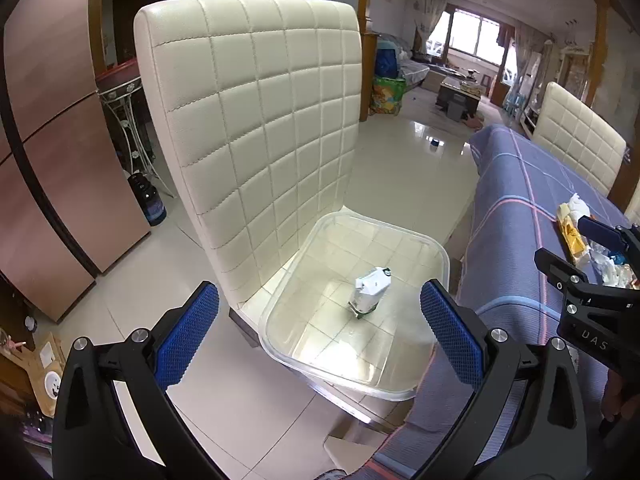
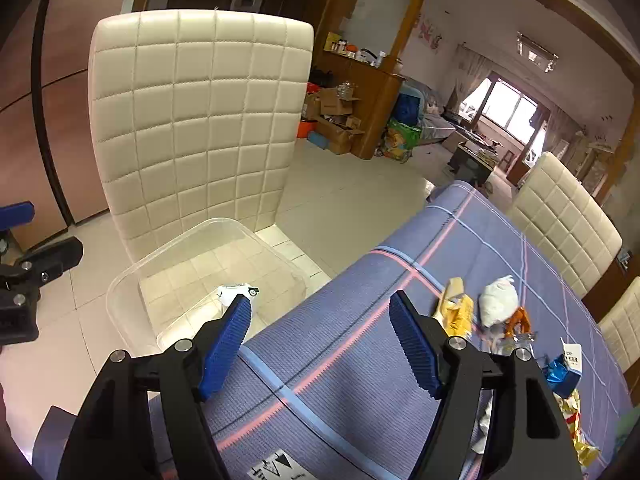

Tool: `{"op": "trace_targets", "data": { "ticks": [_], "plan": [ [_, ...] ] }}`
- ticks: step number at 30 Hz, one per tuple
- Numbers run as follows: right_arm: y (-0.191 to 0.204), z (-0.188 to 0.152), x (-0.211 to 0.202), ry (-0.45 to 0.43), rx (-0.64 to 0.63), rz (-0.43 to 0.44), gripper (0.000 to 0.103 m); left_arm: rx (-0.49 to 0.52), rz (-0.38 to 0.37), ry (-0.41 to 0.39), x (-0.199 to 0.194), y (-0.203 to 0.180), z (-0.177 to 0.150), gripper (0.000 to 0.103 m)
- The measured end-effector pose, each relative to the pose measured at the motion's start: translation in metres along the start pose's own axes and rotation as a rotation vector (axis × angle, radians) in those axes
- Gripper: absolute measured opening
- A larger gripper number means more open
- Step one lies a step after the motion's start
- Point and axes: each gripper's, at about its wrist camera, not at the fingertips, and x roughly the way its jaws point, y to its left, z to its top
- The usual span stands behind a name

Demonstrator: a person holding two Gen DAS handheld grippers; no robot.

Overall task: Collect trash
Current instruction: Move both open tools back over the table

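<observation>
A clear plastic bin (image 1: 424,240) (image 2: 132,276) sits on the seat of a cream quilted chair (image 1: 256,120) (image 2: 192,112). A crumpled white wrapper (image 1: 372,284) (image 2: 232,294) lies inside the bin. My left gripper (image 1: 320,328) is open and empty above the bin's near side. My right gripper (image 2: 320,344) is open and empty over the blue plaid tablecloth (image 2: 360,280), to the right of the bin. On the cloth lie a yellow wrapper (image 2: 458,312), a white wad (image 2: 498,304), an orange wrapper (image 2: 520,320) and a blue carton (image 2: 564,372). The right gripper also shows in the left wrist view (image 1: 560,240).
The table (image 1: 520,184) stands right of the chair. More cream chairs (image 2: 560,216) stand along its far side. A pink cabinet (image 1: 60,152) is at the left. Tiled floor (image 1: 408,148) stretches behind toward boxes (image 2: 336,120) and a living room.
</observation>
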Motion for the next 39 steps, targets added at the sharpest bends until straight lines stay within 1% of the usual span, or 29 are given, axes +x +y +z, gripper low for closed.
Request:
{"op": "trace_targets", "data": {
  "ticks": [2,6,8,13,19,22,25,29,30,36,39],
  "plan": [
    [-0.003,-0.002,-0.002,0.008,0.007,0.003,0.07,0.008,-0.013,-0.005,-0.004,-0.004,0.0,0.099],
    [-0.015,-0.01,-0.012,0.024,0.042,-0.003,0.07,0.057,-0.03,-0.024,-0.013,-0.02,-0.001,0.099],
    [-0.024,-0.015,-0.021,0.021,0.066,-0.018,0.07,0.076,-0.044,-0.024,-0.016,-0.028,0.0,0.099],
    [-0.054,-0.032,-0.049,0.01,0.139,-0.1,0.07,0.139,-0.088,-0.041,-0.032,-0.062,0.003,0.099],
    [-0.09,-0.058,-0.076,0.012,0.244,-0.119,0.07,0.21,-0.165,-0.053,-0.057,-0.112,-0.001,0.099],
    [-0.109,-0.077,-0.093,0.01,0.287,-0.145,0.07,0.237,-0.204,-0.05,-0.066,-0.135,-0.005,0.099],
    [-0.13,-0.096,-0.108,0.018,0.328,-0.176,0.07,0.244,-0.267,-0.052,-0.072,-0.157,-0.01,0.099],
    [-0.157,-0.123,-0.124,0.024,0.395,-0.212,0.07,0.243,-0.341,-0.002,-0.074,-0.187,-0.011,0.099],
    [-0.164,-0.13,-0.128,0.027,0.412,-0.217,0.071,0.249,-0.355,0.006,-0.076,-0.2,-0.012,0.099],
    [-0.201,-0.168,-0.146,0.049,0.515,-0.242,0.071,0.336,-0.376,0.031,-0.087,-0.26,-0.024,0.099],
    [-0.216,-0.188,-0.158,0.054,0.56,-0.256,0.072,0.373,-0.387,0.033,-0.096,-0.283,-0.032,0.099]
  ]
}}
